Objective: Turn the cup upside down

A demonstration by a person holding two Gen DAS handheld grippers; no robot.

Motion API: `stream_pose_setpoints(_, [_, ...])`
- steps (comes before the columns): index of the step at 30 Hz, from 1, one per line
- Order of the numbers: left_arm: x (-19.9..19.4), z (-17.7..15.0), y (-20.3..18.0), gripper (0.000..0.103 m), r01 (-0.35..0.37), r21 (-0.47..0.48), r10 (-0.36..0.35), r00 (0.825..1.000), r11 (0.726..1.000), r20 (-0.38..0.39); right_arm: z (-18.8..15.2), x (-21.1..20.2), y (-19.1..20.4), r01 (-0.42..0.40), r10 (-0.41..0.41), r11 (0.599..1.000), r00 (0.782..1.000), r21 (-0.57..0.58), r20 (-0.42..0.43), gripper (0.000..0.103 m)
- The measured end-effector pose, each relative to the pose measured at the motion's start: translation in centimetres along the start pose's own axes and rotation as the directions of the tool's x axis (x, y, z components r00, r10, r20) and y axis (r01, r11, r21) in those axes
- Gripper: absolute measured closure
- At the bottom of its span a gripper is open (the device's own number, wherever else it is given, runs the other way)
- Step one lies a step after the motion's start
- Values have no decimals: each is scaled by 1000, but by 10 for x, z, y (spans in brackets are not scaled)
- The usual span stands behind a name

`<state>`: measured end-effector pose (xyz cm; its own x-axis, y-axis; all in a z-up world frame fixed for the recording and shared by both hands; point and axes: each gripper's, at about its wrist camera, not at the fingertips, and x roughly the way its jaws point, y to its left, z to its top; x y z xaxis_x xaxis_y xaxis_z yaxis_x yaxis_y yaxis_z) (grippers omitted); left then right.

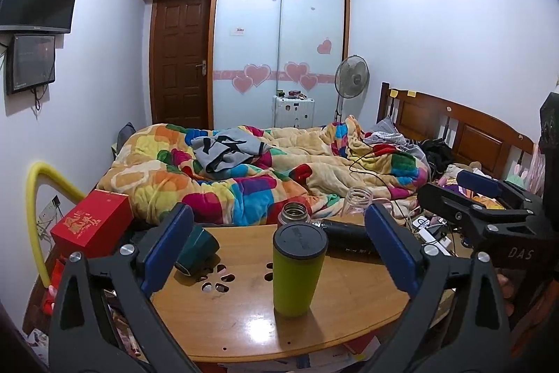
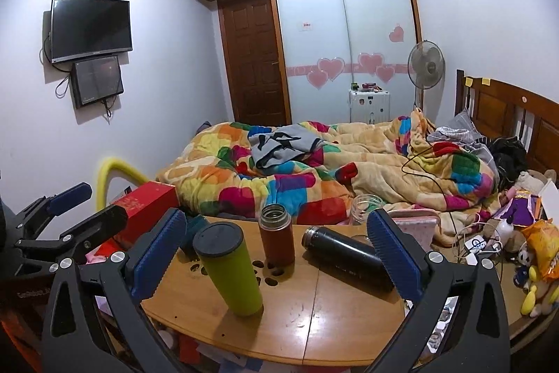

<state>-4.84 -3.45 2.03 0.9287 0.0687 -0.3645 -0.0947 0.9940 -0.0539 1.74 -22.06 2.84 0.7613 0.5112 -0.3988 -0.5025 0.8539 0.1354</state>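
Green cup stands on table near its front edge, dark flat end up, between the left gripper fingers but not touched. Left fingers spread wide, holding nothing. Right gripper also spread, empty, held over the table; cup sits just inside its left finger. Behind: brown flask upright, lid off; black bottle lying on its side; teal mug tipped over at left.
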Motion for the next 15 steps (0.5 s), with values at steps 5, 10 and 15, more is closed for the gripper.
stream_pose_setpoints(5, [2,2,2,3,-5,1,5,1000,1000,3,2,1,0,0,0,1000,1000,6,-3,0])
stream_pose_setpoints(10, [1,2,2,3,-4,2,4,1000,1000,3,3,1,0,-1,1,1000,1000,6,-2,0])
stream_pose_setpoints(15, [4,3,2,3,-5,3,5,1000,1000,5,4,1,2,2,-2,1000,1000,3,1,0])
